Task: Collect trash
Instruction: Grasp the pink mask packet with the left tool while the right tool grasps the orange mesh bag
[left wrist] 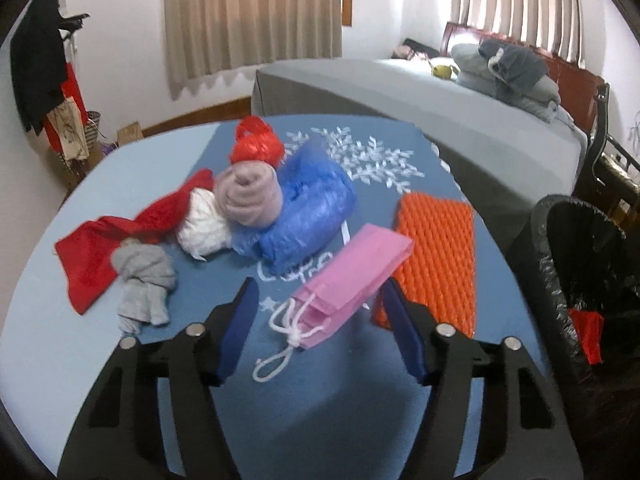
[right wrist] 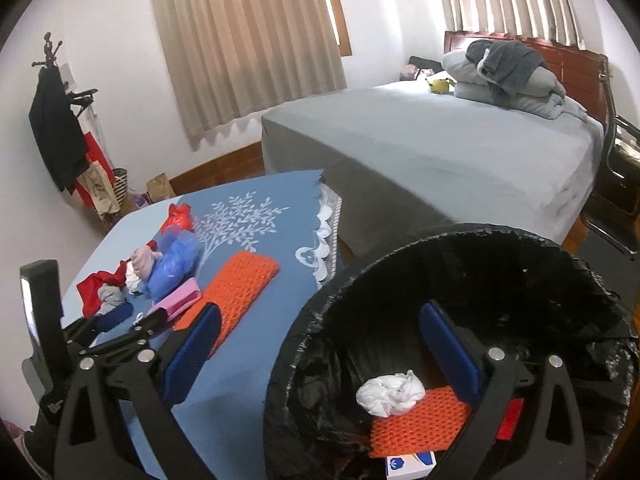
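My left gripper [left wrist: 318, 300] is open over the blue tablecloth [left wrist: 280, 408], its fingers on either side of a folded pink paper bag [left wrist: 352, 272] with a white cord handle. An orange foam net [left wrist: 434, 256], a blue plastic bag [left wrist: 308, 216], a red plastic bag [left wrist: 256, 144], a white wad [left wrist: 202, 230] and rolled cloths lie beyond. My right gripper [right wrist: 320, 320] is open and empty over the black-lined trash bin [right wrist: 500, 280]. Inside the bin lie a white wad [right wrist: 390, 398], an orange net [right wrist: 416, 424] and a small box [right wrist: 410, 464].
The bin [left wrist: 584, 280] stands at the table's right edge. A grey bed [right wrist: 440, 152] with pillows is behind the table. A coat rack [right wrist: 56, 120] with clothes stands at the far left wall. The left gripper [right wrist: 128, 320] shows in the right wrist view.
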A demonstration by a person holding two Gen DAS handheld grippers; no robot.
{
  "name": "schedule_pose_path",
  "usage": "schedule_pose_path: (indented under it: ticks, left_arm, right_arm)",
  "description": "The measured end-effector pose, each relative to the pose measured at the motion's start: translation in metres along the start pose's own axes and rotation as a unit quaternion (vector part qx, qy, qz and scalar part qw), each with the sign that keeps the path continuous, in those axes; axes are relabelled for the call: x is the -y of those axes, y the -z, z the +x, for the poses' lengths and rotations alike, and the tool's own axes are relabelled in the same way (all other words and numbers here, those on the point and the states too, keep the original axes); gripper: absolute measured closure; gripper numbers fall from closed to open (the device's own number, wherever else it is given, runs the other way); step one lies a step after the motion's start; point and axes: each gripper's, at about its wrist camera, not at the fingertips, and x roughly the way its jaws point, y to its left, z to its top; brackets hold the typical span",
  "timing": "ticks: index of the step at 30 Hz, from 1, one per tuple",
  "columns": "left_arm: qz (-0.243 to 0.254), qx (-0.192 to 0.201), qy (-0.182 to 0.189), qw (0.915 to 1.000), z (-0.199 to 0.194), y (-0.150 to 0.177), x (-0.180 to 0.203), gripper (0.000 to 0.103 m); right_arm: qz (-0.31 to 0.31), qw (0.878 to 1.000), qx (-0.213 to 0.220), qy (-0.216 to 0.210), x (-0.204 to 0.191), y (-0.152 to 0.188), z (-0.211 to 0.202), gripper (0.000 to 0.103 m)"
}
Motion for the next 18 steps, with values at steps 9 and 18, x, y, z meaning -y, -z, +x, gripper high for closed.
schedule_pose_path:
  ticks: [9, 18]
  left_arm:
    - [0.009, -0.027, 0.034, 0.999, 0.013, 0.002, 0.005, 0.099]
    - [-0.012, 0.031, 0.012, 0.9994, -0.028, 0.005, -0.017, 0.1]
  right_arm:
    - [-0.006, 1.0, -0.004, -0.005, -0.008, -0.002, 0.009, 0.005]
    - [-0.025, 0.999, -0.01, -0.036, -0.046, -0.005, 0.024, 0.006]
